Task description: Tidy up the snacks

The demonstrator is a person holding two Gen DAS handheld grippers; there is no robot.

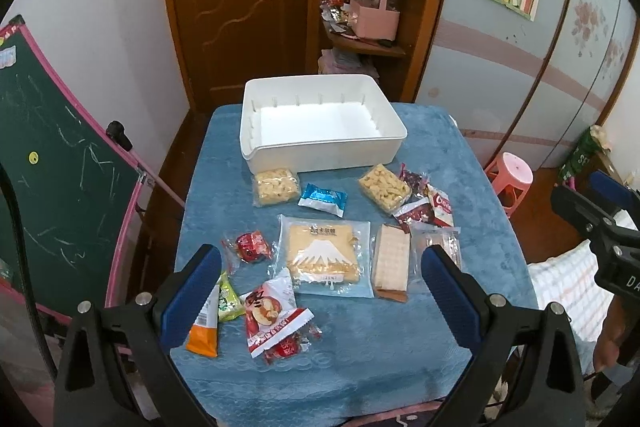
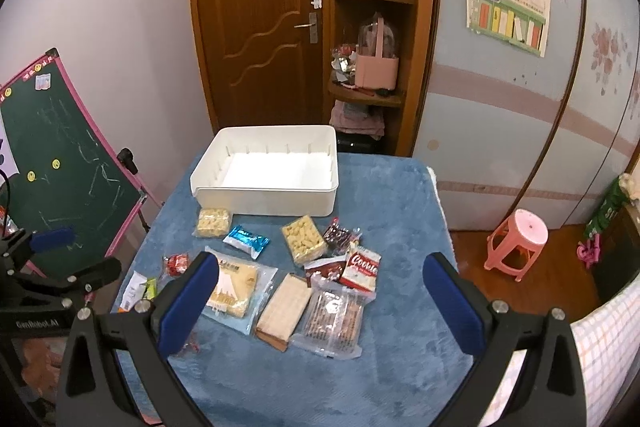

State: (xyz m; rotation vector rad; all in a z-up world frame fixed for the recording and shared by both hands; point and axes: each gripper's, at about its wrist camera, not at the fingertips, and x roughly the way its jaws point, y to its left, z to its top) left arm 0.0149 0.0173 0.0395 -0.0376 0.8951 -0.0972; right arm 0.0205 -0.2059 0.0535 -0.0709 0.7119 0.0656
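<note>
An empty white bin (image 1: 320,147) (image 2: 264,203) stands at the far end of the blue-covered table (image 1: 360,347) (image 2: 400,219). Several snack packs lie in front of it: a mountain-print cake pack (image 1: 324,257) (image 2: 236,287), a wafer pack (image 1: 391,263) (image 2: 285,307), two puffed-rice packs (image 1: 276,185) (image 1: 384,188), a blue pack (image 1: 323,199) (image 2: 246,241), a red-and-white pack (image 1: 272,311). My left gripper (image 1: 320,291) is open and empty above the near snacks. My right gripper (image 2: 320,299) is open and empty above the wafer pack.
A green chalkboard easel (image 1: 60,179) (image 2: 60,167) stands left of the table. A pink stool (image 2: 516,239) (image 1: 512,179) stands on the floor to the right. A wooden door (image 2: 256,27) and corner shelves (image 2: 372,59) are behind the table.
</note>
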